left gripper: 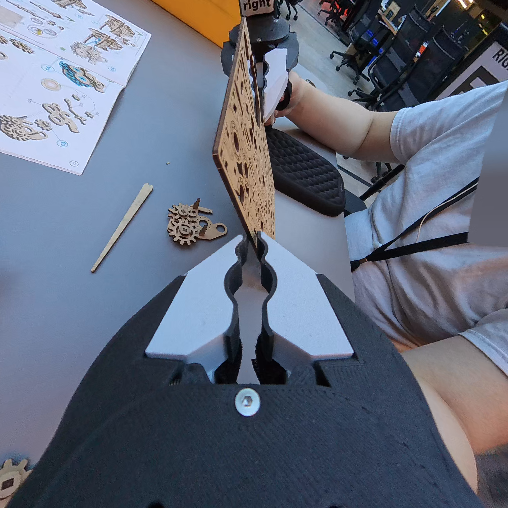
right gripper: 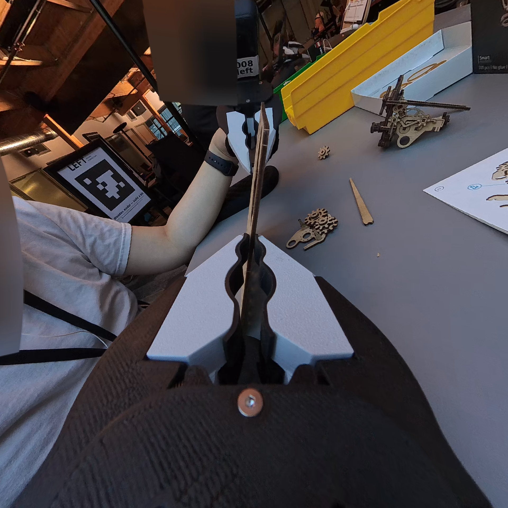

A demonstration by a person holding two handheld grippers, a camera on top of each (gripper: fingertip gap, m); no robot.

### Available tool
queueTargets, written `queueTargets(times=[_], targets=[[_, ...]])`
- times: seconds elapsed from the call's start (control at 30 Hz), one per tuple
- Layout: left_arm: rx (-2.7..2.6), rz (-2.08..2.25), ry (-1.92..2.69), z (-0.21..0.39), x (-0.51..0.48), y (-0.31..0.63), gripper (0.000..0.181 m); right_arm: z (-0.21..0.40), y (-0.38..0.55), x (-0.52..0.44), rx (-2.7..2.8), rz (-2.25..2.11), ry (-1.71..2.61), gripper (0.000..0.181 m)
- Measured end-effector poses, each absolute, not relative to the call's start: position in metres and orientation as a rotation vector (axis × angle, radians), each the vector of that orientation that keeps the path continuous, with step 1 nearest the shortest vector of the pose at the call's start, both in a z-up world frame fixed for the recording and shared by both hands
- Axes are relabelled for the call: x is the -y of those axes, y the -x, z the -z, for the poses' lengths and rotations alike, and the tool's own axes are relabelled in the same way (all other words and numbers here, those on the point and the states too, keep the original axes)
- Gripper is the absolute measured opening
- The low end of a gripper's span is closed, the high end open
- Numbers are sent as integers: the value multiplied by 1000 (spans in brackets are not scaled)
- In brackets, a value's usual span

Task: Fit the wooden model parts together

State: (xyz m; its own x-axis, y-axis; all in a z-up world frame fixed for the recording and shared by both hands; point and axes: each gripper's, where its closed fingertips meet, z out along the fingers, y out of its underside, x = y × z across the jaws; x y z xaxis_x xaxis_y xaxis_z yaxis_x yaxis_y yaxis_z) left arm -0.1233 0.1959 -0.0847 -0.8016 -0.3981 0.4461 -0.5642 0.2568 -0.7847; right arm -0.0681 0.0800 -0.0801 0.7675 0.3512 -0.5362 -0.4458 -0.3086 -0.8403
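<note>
Both grippers clamp one thin wooden parts sheet (left gripper: 244,154) held on edge above the grey table (left gripper: 82,220): the left gripper (left gripper: 252,237) pinches its near end between narrowed fingertips, and the right gripper (left gripper: 261,90) grips the far end. Down on the table left of the sheet lie a small gear assembly (left gripper: 189,224) and a tapered wooden stick (left gripper: 122,226), well apart from either tool.
</note>
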Motion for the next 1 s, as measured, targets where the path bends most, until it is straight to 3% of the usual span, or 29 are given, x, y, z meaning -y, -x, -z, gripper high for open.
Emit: queueTargets(times=[1.0], targets=[[2155, -1644, -849, 76, -193, 87, 2, 84, 51, -79, -138, -758, 1698, 1]])
